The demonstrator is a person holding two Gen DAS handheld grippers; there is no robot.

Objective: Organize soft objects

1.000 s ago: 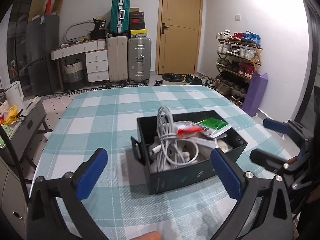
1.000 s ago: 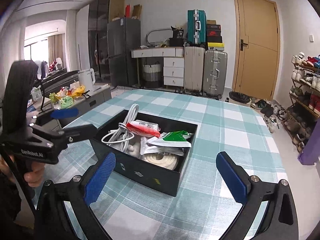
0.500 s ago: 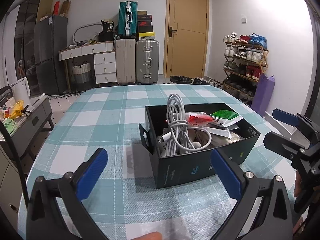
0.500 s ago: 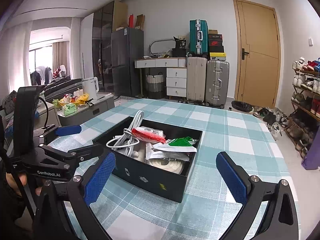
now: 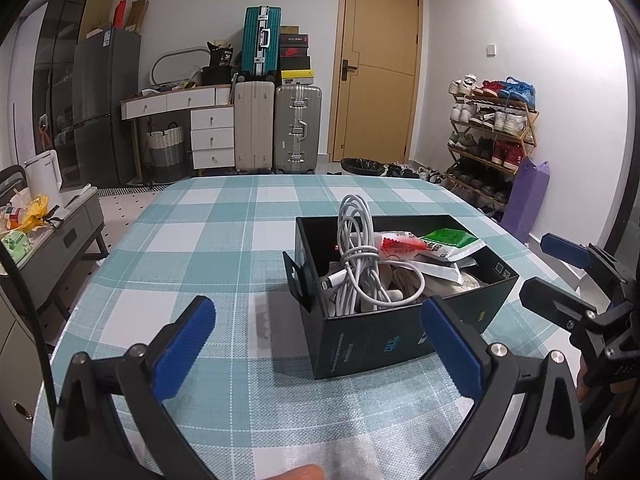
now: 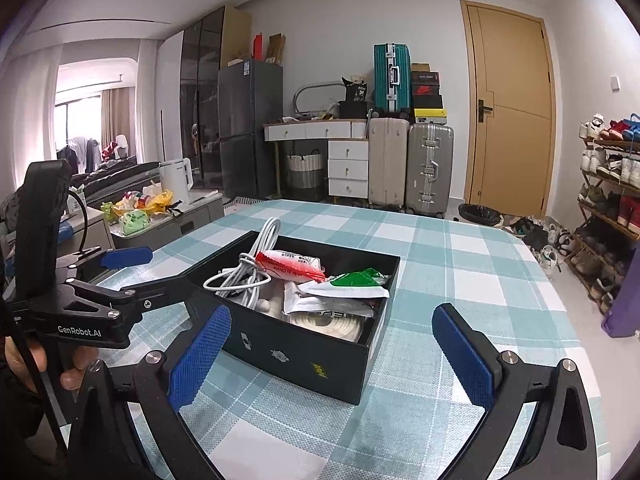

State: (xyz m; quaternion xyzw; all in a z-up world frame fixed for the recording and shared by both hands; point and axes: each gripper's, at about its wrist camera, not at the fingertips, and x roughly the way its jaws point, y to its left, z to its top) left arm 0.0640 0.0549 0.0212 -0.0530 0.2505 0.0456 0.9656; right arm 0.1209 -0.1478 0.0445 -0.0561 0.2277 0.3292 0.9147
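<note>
We are pulling both grippers, left point(image 5: 316, 344) and right point(image 6: 328, 354), back from the box point(image 6: 304, 354), jaws apart and empty; it is sitting filled near the table's point(image 5: 208, 240) right edge, suggesting packing is finishing.

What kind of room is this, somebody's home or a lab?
Most likely a lived-in home, near the entrance: a shoe rack full of shoes beside the door, suitcases stacked against the wall, a fridge, and a table with a checked tablecloth.
</note>
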